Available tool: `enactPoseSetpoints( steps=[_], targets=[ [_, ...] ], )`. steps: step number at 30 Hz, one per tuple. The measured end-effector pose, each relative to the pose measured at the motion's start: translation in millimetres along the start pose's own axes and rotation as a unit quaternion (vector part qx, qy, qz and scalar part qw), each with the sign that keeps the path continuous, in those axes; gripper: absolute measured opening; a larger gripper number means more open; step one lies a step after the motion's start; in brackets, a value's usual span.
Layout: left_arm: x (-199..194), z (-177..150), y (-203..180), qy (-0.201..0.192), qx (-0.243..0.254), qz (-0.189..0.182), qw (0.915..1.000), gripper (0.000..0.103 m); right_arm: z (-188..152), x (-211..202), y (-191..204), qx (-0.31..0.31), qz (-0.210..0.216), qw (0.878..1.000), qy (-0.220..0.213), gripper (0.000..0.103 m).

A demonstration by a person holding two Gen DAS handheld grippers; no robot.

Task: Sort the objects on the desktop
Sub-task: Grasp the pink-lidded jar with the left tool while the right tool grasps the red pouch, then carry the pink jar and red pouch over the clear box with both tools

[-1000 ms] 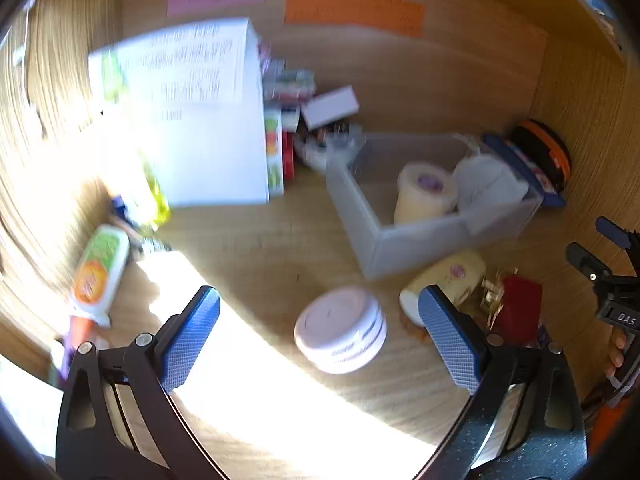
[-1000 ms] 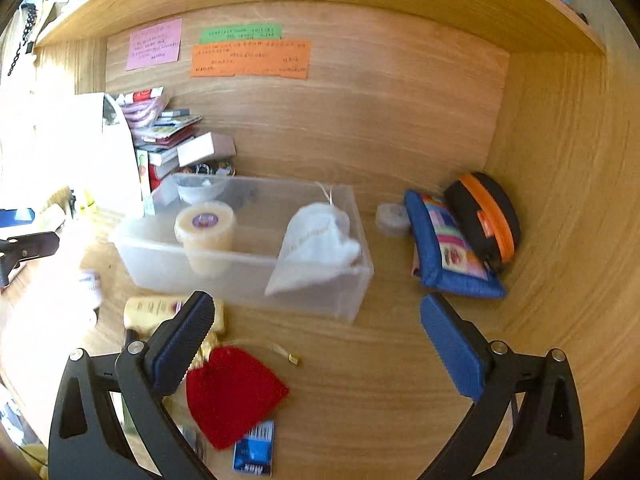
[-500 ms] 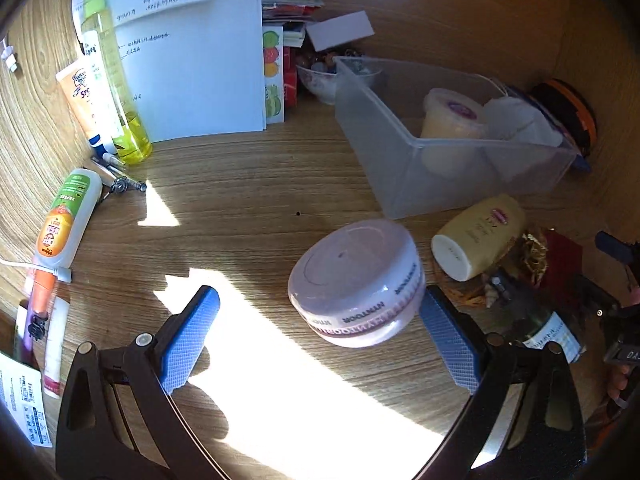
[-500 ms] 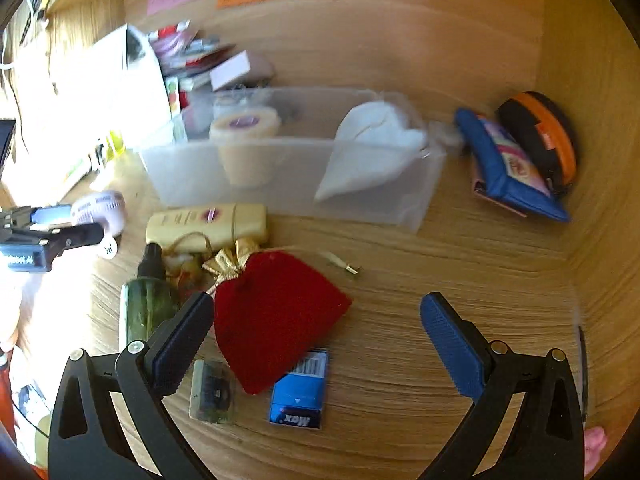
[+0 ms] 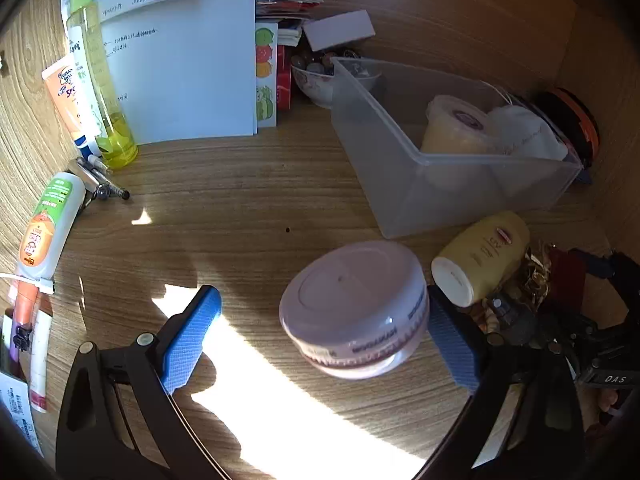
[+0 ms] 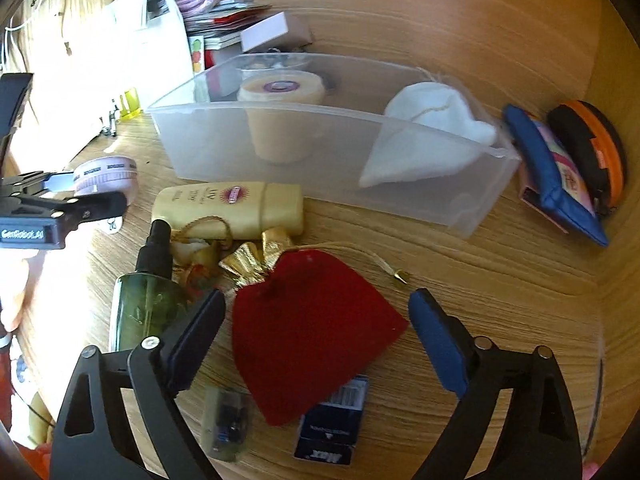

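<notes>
A round pale lilac jar (image 5: 352,308) stands on the wooden desk between the fingers of my left gripper (image 5: 322,340). It sits close against the right blue pad (image 5: 452,344), while the left pad is well clear of it, so this gripper is open. A red velvet pouch (image 6: 312,328) with a gold tie lies flat between the fingers of my right gripper (image 6: 316,340). Those jaws are closing, and neither pad visibly presses the cloth. A clear plastic bin (image 6: 320,168) behind holds a cream tub (image 6: 280,116) and a white pouch (image 6: 432,136).
A yellow lotion bottle (image 6: 228,210), a green spray bottle (image 6: 144,308), a small clear packet (image 6: 226,420) and a blue card box (image 6: 332,420) crowd the red pouch. Tubes (image 5: 44,228), pens and a yellow-green bottle (image 5: 100,80) stand at the left by papers (image 5: 180,72). Zip cases (image 6: 560,168) lean on the right wall.
Both grippers have sunk toward the desk and tipped downward. The lilac jar now fills the space by the left gripper's right pad. The right jaws have narrowed around the red pouch.
</notes>
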State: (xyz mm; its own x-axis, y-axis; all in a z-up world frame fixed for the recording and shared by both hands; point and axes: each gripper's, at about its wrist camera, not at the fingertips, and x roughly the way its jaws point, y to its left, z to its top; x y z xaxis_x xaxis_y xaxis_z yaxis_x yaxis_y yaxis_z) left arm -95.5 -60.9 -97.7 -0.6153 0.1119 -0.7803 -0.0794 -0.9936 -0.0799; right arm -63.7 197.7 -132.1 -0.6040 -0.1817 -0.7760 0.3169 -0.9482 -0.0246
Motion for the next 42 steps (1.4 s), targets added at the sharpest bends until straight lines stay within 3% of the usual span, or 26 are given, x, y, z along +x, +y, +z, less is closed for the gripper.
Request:
enactPoseSetpoints(
  steps=[5, 10, 18, 24, 35, 42],
  targets=[
    [-0.3, -0.5, -6.1, -0.009, 0.018, 0.006, 0.9998, 0.094, -0.3, 0.4, -4.8, 0.015, 0.016, 1.000, 0.003, 0.074],
    [8.0, -2.0, -9.9, 0.013, 0.032, 0.001, 0.9994, 0.064, -0.3, -1.9, -2.1, 0.015, 0.018, 1.000, -0.006, 0.061],
    [5.9, -3.4, -13.6, 0.009, 0.024, 0.007, 0.9997, 0.064, -0.2, -6.3, -1.2, 0.013, 0.031, 0.999, -0.018, 0.031],
    [-2.9, -4.2, -5.1, -0.013, -0.002, 0.012, 0.9998, 0.064, -2.0, -12.6, 0.0, 0.024, 0.037, 0.998, -0.033, 0.018],
    [-10.1, -5.9, -0.6, -0.036, -0.006, 0.037, 0.9987, 0.064, -2.2, -36.2, -6.5, 0.042, 0.043, 0.996, -0.058, 0.015],
    [-23.3, -5.5, -3.0, -0.042, -0.010, 0.024, 0.9988, 0.064, 4.0, -66.4, -11.8, 0.040, 0.021, 0.995, -0.090, 0.015]
  ],
)
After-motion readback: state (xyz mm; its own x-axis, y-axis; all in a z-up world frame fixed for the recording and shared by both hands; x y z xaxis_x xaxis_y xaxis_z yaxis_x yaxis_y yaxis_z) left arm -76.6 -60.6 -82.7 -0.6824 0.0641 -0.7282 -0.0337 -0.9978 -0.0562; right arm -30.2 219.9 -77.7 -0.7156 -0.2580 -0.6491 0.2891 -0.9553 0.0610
